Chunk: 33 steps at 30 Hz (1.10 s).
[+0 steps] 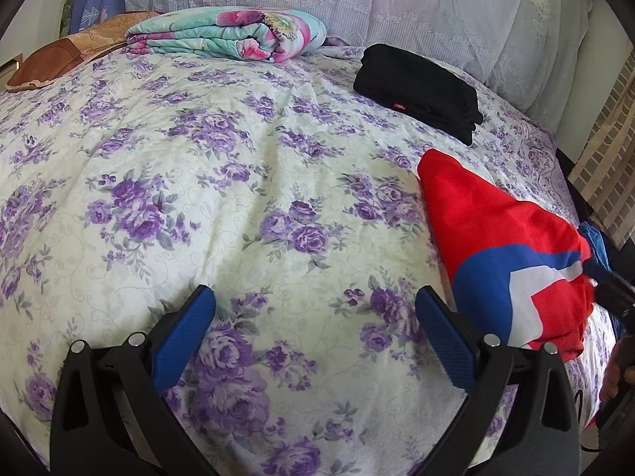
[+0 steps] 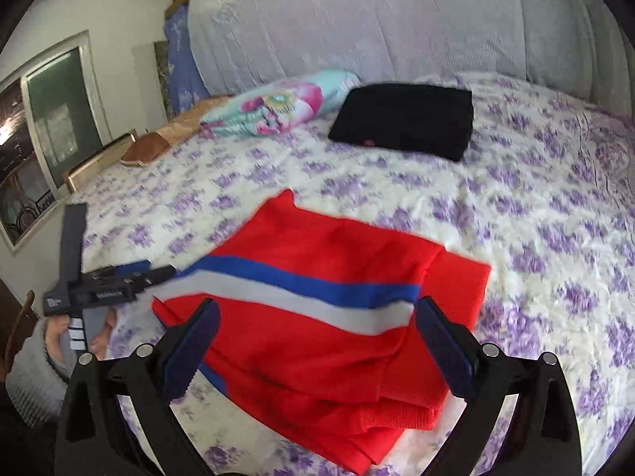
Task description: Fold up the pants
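The red pants (image 2: 317,317) with a blue and white stripe lie folded in a loose bundle on the floral bedspread (image 2: 535,218). In the left wrist view they (image 1: 496,238) sit at the right. My right gripper (image 2: 317,341) is open, its jaws wide on either side of the pants just above them, holding nothing. My left gripper (image 1: 315,329) is open and empty over bare bedspread, to the left of the pants. The left gripper also shows in the right wrist view (image 2: 131,271), by the pants' left edge.
A folded black garment (image 1: 416,91) lies further back on the bed. A folded floral blanket (image 1: 226,33) and a brown cushion (image 1: 59,55) sit at the head. A lace-covered headboard (image 2: 357,20) stands behind. A window (image 2: 59,111) is on the left wall.
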### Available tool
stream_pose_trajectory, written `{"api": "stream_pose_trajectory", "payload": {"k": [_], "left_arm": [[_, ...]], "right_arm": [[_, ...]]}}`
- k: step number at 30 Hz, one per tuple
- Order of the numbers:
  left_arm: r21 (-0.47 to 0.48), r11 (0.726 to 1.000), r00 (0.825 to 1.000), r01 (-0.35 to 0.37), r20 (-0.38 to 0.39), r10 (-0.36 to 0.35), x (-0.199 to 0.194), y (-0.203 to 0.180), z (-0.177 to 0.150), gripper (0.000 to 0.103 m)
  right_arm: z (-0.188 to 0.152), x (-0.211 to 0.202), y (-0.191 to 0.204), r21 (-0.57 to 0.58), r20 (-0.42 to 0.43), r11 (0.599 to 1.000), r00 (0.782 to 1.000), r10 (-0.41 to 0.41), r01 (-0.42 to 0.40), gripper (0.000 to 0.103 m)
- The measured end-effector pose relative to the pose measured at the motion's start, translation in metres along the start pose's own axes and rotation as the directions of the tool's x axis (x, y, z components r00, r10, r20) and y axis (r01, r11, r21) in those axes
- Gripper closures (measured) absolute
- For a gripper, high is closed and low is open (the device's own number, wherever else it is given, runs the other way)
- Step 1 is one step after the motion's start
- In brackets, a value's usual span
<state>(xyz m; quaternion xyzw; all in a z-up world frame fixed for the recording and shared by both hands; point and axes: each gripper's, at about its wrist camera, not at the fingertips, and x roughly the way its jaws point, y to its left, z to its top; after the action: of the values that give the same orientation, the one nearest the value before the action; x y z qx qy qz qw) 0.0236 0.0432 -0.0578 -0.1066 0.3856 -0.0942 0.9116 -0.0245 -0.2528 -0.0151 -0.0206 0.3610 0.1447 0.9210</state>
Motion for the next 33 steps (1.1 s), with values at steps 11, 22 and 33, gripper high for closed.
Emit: {"api": "stream_pose_trajectory", "payload": {"k": [11,22,33], "left_arm": [[-0.002,1.000,1.000,0.007,0.003,-0.007,-0.001,0.001,0.000,0.005],[-0.100,0.965,0.968,0.241,-0.048,-0.246,-0.012,-0.005,0.016,0.005],[0.024,0.963,0.952,0.270,-0.158,-0.263,0.020,-0.069,0.033,0.005]], "right_arm": [[0.005,-0.039,-0.020,0.109,0.148,0.992,0.988,0.048,-0.065,0.003],[-0.034,-0.039,-0.116,0.581,0.157,0.761,0.957,0.244,-0.289,0.003],[-0.034,-0.013,-0.125,0.648,0.143,0.671,0.923,0.358,-0.361,0.003]]}}
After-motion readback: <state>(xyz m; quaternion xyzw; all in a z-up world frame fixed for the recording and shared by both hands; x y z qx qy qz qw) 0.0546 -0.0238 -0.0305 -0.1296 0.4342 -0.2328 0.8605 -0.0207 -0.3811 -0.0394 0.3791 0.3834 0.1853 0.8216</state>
